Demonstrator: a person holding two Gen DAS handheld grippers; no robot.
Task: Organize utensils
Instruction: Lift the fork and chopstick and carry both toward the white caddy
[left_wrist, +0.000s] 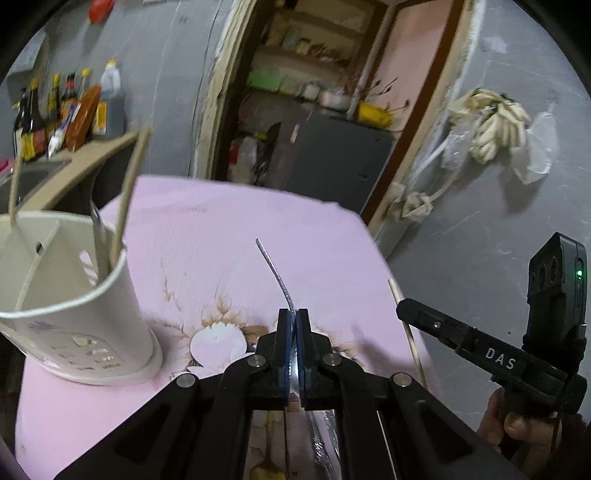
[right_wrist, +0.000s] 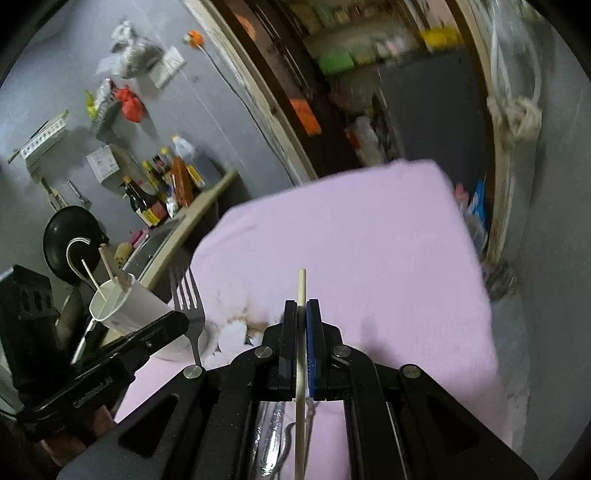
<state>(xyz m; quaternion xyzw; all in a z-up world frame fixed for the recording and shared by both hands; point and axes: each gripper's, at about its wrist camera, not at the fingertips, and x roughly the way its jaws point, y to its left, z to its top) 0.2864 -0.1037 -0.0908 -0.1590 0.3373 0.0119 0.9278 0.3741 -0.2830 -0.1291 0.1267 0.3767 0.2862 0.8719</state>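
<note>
I am pinching a thin silver metal fork (left_wrist: 275, 275) edge-on in my left gripper (left_wrist: 294, 328), ready for the white plastic utensil holder (left_wrist: 74, 295) at ten o'clock, while my right gripper (right_wrist: 305, 325) is clamping a pale wooden chopstick (right_wrist: 301, 291) lengthwise for slotting next.

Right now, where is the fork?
The fork is clamped in the left hand-held gripper, tines up above the pink cloth, just right of the white utensil holder.
</note>
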